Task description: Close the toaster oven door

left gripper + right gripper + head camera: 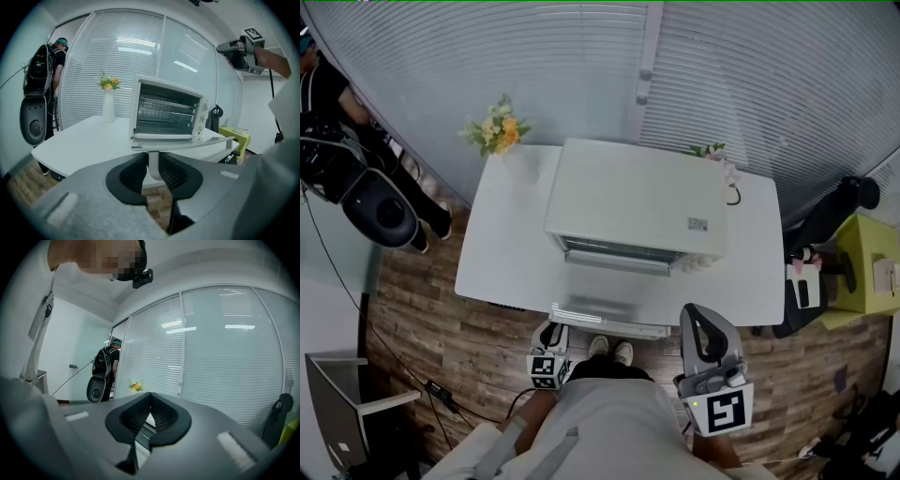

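A white toaster oven (637, 202) stands on the white table (502, 244), and its door (605, 314) hangs open, lying flat toward me. In the left gripper view the oven (166, 112) faces me with the door (187, 143) level just above the jaws. My left gripper (151, 158) is shut on the white door handle (152, 166), a post pinched between the dark pads. From the head view that gripper (551, 342) sits at the door's front edge. My right gripper (703, 323) is held up to the right of the door, shut and empty (150, 397).
A vase of flowers (499, 131) stands at the table's back left, and a smaller sprig (712, 153) at the back right. Blinds and a glass wall lie behind. A person with a backpack (337, 112) stands at left. A yellow-green cabinet (862, 272) is at right.
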